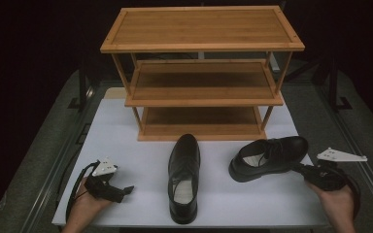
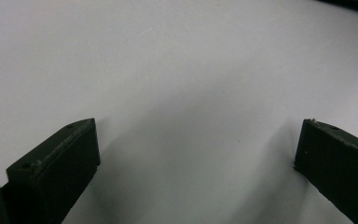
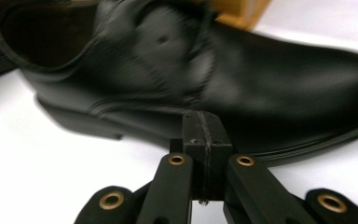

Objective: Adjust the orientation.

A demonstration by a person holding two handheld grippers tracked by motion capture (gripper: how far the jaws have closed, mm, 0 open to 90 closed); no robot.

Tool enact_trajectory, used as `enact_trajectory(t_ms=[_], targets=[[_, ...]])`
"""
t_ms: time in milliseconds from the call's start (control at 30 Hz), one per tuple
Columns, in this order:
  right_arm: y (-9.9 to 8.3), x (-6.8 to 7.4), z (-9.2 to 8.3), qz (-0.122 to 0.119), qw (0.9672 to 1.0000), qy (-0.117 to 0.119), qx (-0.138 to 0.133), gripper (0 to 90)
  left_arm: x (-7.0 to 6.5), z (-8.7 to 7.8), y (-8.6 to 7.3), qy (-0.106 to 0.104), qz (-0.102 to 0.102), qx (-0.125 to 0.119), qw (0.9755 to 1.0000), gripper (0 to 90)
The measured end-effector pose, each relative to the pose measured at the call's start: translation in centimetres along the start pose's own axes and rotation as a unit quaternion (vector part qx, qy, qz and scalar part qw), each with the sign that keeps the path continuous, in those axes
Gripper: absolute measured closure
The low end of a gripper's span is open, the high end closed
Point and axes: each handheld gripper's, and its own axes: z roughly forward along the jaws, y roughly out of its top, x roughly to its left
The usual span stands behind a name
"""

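Two black shoes, two grippers and one three-shelf wooden rack [image 1: 201, 73] are counted.

The left gripper [image 1: 126, 190] is held low at the near left of the white table [image 1: 126, 131], jaws spread wide with only bare tabletop between the pads [image 2: 60, 163].

The left shoe [image 1: 184, 177] lies at table centre, toe toward the rack, heel close to the near edge. The right shoe [image 1: 269, 158] lies on its sole to the right, turned crosswise, toe pointing right and heel opening facing left; it is near the rack's lower shelf but apart from it.

The right gripper [image 1: 301, 168] is seen at the toe of the right shoe, jaws clenched together with nothing between them; the tip sits right at the sole edge [image 3: 279, 154], though contact cannot be told through the blur.

The rack stands at the far edge. Dark floor and metal rails flank both table sides. Open tabletop is noted between the shoes and at near left.
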Motion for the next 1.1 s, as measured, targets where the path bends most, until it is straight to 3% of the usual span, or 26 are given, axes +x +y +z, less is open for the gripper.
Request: enact_trajectory(t_ms=[233, 367, 700, 733, 900, 1100], targets=[[1.4, -2.2, -0.1, 0.013, 0.9994, -0.031, -0.013, 89.7, 0.0, 0.0, 0.0, 0.000, 0.000, 0.000, 1.0000, 0.0], [2.6, -4.3, 0.5, 0.019, 0.9978, -0.061, -0.016, 89.8, 0.0, 0.0, 0.0, 0.000, -0.001, -0.001, 1.0000, 0.0], [3.9, -8.0, 2.2, 0.046, 0.9926, -0.110, -0.023, 89.8, 0.0, 0.0, 0.0, 0.000, -0.001, -0.001, 1.0000, 0.0], [3.9, -8.8, 2.5, 0.057, 0.9910, -0.119, -0.021, 89.8, 0.0, 0.0, 0.0, 0.000, -0.001, -0.001, 1.0000, 0.0], [3.3, -10.8, 3.9, 0.084, 0.9882, -0.127, -0.009, 89.8, 0.0, 0.0, 0.0, 0.000, -0.001, 0.000, 1.0000, 0.0], [2.5, -11.4, 5.6, 0.102, 0.9873, -0.122, 0.006, 89.9, 0.0, 0.0, 0.0, -0.001, -0.001, 0.000, 1.0000, 0.0]])
